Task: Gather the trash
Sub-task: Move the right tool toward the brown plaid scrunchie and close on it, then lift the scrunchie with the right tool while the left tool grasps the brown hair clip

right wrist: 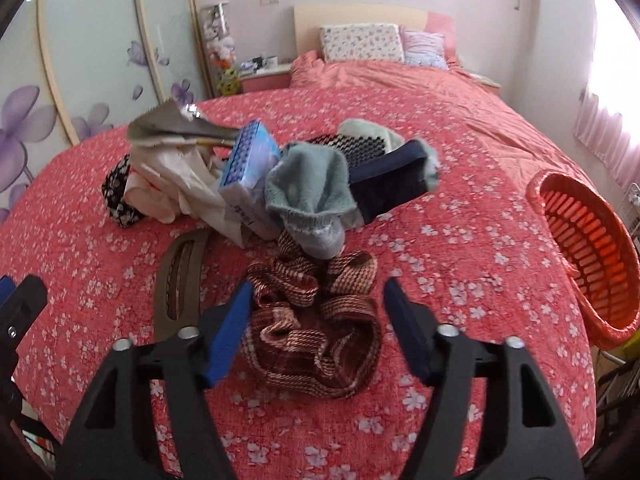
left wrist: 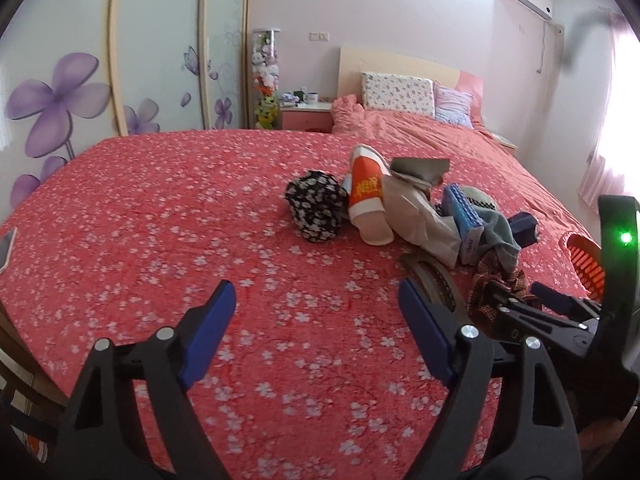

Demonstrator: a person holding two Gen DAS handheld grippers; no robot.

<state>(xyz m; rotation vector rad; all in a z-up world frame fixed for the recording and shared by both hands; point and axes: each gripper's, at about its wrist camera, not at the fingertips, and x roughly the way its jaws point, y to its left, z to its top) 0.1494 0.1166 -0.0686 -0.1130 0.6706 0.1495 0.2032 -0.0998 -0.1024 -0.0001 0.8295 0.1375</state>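
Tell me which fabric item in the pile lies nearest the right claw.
The brown-and-pink woven striped cloth, crumpled on the bedspread right between the open right claw fingers. The teal fuzzy sock and the black floral pouch lie farther back.

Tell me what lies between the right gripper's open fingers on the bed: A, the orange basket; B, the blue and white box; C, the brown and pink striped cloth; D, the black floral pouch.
C: the right gripper is open over the striped cloth, which lies crumpled between its fingers on the bedspread.

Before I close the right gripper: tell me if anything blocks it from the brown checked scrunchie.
Nothing visible does. The right gripper is open, its fingers either side of the scrunchie on the bedspread.
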